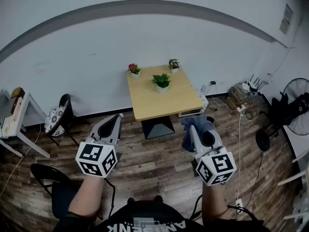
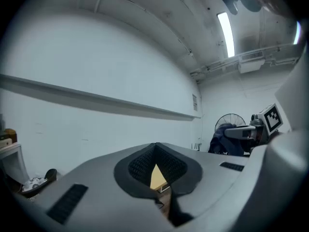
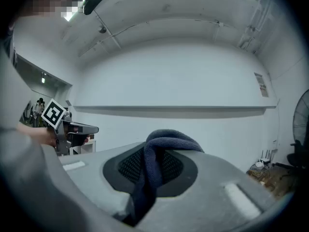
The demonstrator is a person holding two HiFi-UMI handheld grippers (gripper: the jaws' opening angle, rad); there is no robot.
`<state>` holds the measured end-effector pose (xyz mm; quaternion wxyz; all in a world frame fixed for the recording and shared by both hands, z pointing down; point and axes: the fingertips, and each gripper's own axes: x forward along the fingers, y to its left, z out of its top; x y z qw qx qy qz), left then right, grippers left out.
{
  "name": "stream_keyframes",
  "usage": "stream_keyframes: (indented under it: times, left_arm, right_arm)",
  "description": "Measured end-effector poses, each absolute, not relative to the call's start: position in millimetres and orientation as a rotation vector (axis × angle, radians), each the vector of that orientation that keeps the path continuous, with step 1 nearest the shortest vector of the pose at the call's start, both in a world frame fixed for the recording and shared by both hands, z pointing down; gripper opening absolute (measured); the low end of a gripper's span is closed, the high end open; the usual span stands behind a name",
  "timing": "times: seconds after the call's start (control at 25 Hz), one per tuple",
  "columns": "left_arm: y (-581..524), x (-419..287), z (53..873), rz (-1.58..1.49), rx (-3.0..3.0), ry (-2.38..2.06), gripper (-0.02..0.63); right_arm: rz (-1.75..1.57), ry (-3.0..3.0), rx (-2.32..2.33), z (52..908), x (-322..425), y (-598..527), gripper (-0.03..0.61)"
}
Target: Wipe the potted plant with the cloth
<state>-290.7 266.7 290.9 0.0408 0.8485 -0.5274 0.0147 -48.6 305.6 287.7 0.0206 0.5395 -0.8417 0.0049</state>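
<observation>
Holding 1 blue cloth (image 3: 166, 140) pinched in our right gripper (image 3: 152, 168); our left gripper (image 2: 157, 170) closed, empty; 3 potted plants (image 1: 161, 81) on table (image 1: 145, 100).

The left claw (image 2: 155, 151) blocks all of the surface (image 2: 157, 177) beyond it except one yellow sliver. The cloth (image 3: 169, 139) runs down out of sight inside the right claw (image 3: 153, 161). Well ahead of both claws, the potted plant (image 1: 161, 81) is too small for leaf detail.
</observation>
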Motion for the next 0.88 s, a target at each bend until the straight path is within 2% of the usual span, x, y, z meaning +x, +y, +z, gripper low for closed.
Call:
stream_keyframes:
  times: [0.88]
  left_arm:
    - [258.8,-249.1,290.9,0.034,2.585,-1.569,0.002]
  right_arm:
    - [0.062,-2.699,1.651,286.3,-14.6,302.2,0.046]
